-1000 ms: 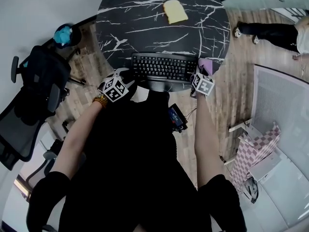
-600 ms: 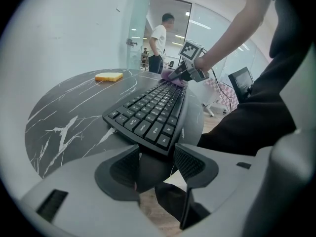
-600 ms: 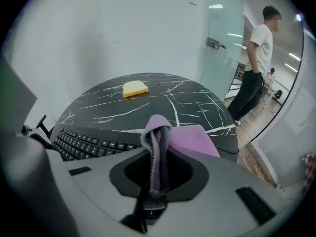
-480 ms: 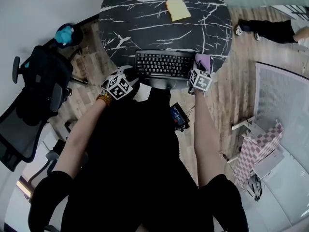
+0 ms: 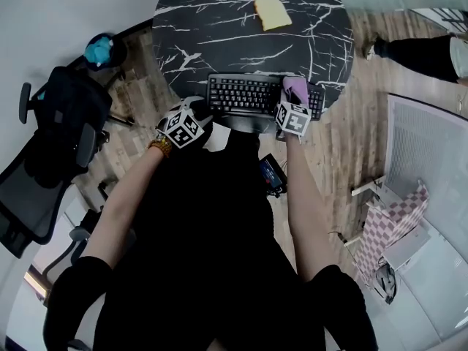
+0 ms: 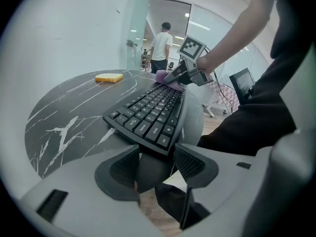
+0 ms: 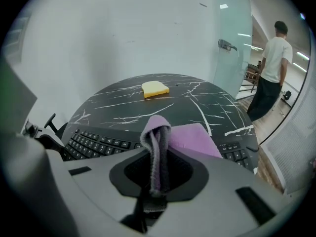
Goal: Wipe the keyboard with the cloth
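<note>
- Cloth [image 7: 183, 138] first. Where is it?
- It is purple and soft. The right hand-held gripper [image 7: 157, 172] has one bunched-up edge pinched tight. The rest lies flat on the keys.
- Which keys?
- The ones toward the right end of the keyboard [image 5: 245, 93]. A few keys show to the right of the cloth, and lots more to the left.
- How does the keyboard lie?
- It is long, flat and black, with bumpy rows of keys. Its long side runs left to right in front of the person, by the near edge of the table [image 5: 219, 28]. So I think the wipe should slide left, along the rows.
- Which hand is nearer?
- The right one, right over the keys. The left hand-held gripper [image 6: 155, 168] is by the near left corner, just beside it, not touching. Its jaws are wide apart with nothing in them.
- Could it help?
- Maybe. The keyboard looks like light plastic, and the table is smooth dark stone with white lines. It might slip when pushed, so the left one could hold that corner.
- And that yellow block [image 5: 272, 12]?
- Far across the table, well apart.
</note>
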